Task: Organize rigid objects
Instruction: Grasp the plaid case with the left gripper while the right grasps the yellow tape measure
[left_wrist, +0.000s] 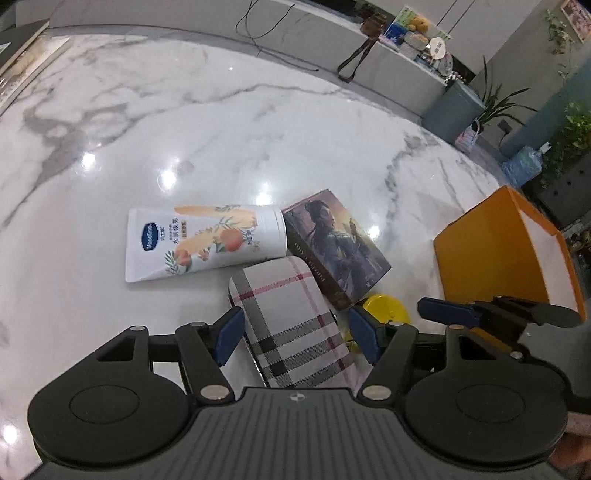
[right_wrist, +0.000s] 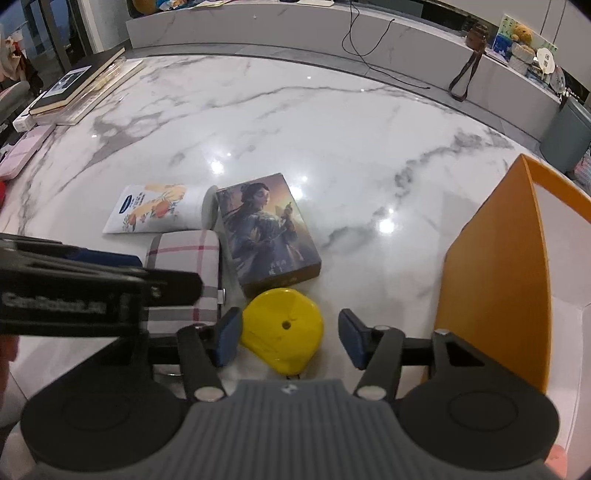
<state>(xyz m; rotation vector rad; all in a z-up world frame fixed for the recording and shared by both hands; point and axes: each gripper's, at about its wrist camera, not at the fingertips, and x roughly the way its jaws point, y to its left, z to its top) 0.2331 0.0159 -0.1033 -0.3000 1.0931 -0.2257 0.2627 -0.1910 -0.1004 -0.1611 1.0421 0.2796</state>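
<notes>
A plaid case (left_wrist: 291, 325) lies on the marble table between the open fingers of my left gripper (left_wrist: 297, 338); whether the pads touch it I cannot tell. It also shows in the right wrist view (right_wrist: 184, 258). My right gripper (right_wrist: 290, 338) is open around a yellow disc-shaped object (right_wrist: 282, 328), which also shows in the left wrist view (left_wrist: 386, 308). A picture box (left_wrist: 334, 243) and a white lotion tube (left_wrist: 203, 242) lie just beyond, touching each other; both also show in the right wrist view, the box (right_wrist: 264, 229) and the tube (right_wrist: 159, 210).
An orange open box with a white inside (right_wrist: 517, 280) stands at the right, also in the left wrist view (left_wrist: 509, 254). Books (right_wrist: 74, 88) lie at the table's far left. A counter with a cable and clutter (right_wrist: 369, 40) runs behind.
</notes>
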